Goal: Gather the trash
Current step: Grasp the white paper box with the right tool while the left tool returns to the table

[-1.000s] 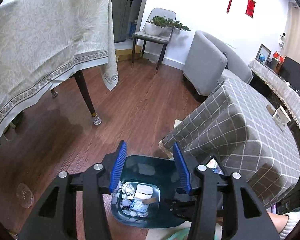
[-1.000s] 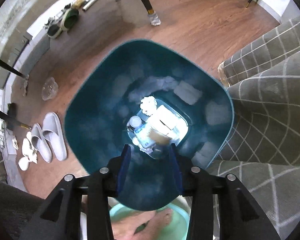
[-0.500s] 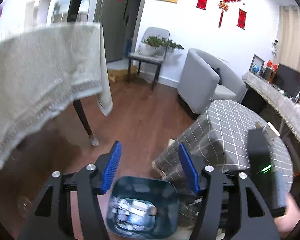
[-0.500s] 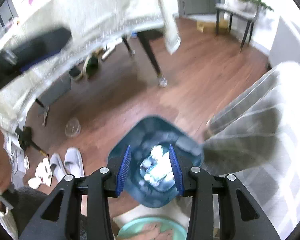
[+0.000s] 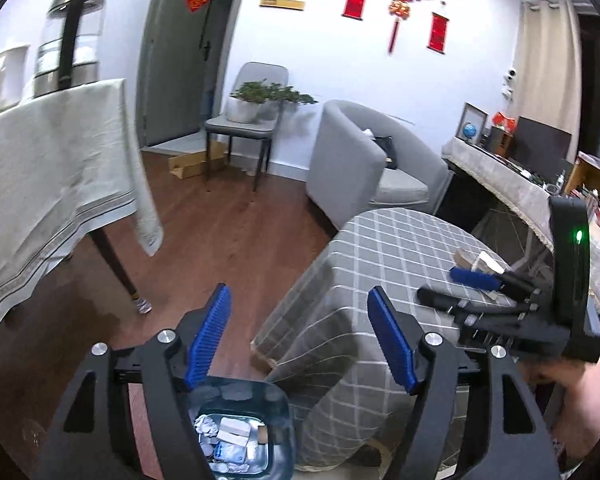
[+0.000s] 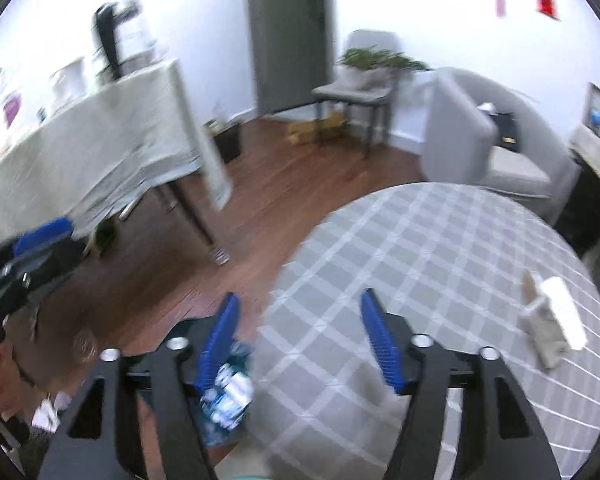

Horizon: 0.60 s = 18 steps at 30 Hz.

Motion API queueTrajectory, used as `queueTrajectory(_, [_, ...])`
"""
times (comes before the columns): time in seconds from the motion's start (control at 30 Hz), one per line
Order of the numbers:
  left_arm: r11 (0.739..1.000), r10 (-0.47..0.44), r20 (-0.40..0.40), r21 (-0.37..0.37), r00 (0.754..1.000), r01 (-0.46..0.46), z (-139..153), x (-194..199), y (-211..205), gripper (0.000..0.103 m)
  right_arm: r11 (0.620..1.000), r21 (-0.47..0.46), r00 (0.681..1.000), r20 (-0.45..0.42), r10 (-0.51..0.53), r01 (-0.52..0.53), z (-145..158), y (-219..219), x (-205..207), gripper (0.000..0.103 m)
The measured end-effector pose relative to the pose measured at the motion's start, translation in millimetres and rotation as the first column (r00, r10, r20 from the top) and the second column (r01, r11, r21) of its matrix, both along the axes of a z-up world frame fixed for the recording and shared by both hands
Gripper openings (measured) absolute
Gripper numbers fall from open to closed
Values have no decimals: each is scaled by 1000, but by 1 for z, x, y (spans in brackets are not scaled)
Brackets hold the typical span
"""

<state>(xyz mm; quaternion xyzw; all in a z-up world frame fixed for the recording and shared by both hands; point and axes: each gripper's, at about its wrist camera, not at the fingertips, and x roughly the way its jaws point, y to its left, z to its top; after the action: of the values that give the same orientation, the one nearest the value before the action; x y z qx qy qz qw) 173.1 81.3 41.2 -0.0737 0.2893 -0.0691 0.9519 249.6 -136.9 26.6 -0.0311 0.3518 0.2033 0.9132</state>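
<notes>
The round table with the grey checked cloth (image 6: pixel 440 280) is now filling most of the right wrist view, where a second ago only the inside of the dark blue plastic trash bin (image 5: pixel 240 432) was being seen. The bin is now being left low, down on the brown wooden floor (image 5: pixel 220 248), just beside the table, with white scraps and small packets lying in it. Both tools are being lifted up and away from it.

The left gripper (image 5: pixel 300 344) is being opened wider, and nothing is being held between its blue pads. The right gripper (image 6: pixel 300 344) is being opened wider too, and it is empty as well.

The last bit of trash is probably already dropped in, so a new piece is likely being looked for. A small pale crumpled wrapper with a white card (image 6: pixel 548 328) is lying on the far right side of the table top, well apart from the right gripper. It is probably going to be picked next.
</notes>
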Motion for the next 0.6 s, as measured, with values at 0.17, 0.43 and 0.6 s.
queueTrajectory(0.17, [999,-44,-16,27,999,45,-2,15,-32,75,993,3,992,40,-117,117,4,-54,5,76])
queueTrajectory(0.43, [993,-110,-32,29,993,111,-8,33,-74,77,983,-27,982,56,-178,179,-8,-109,5,78])
queueTrajectory(0.6, [989,-146,-51,32,988,148,-11,47,-96,82,980,-45,979,67,-191,194,-13,-135,5,79])
